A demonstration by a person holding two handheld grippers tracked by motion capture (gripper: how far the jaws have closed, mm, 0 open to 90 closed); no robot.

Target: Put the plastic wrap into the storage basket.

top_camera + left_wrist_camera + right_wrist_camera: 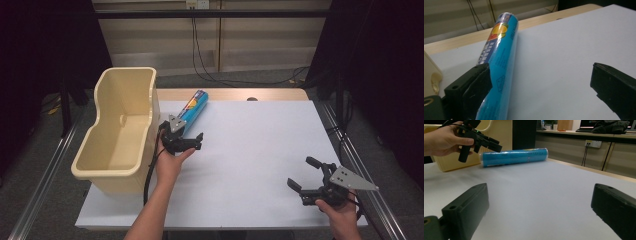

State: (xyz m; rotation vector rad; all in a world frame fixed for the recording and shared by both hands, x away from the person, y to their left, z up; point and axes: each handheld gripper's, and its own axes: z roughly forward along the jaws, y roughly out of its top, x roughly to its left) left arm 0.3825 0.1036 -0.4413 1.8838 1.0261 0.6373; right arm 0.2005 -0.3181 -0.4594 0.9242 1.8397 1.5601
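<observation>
We are holding the left gripper [192, 144] with its jaws spread wide at the near end of the blue tube [194, 106], which is lying on the white table [250, 150] beside the cream bin [120, 130]. The left gripper view is showing the tube [499, 62] lying against the left jaw, unclamped. Our right hand [340, 207] is resting at the table's near right corner, holding the right gripper [305, 174] released, well apart from the tube.

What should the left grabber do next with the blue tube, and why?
Probably shut on it. The left gripper is open, one jaw beside the blue tube lying flat on the table; nothing holds it yet.
</observation>
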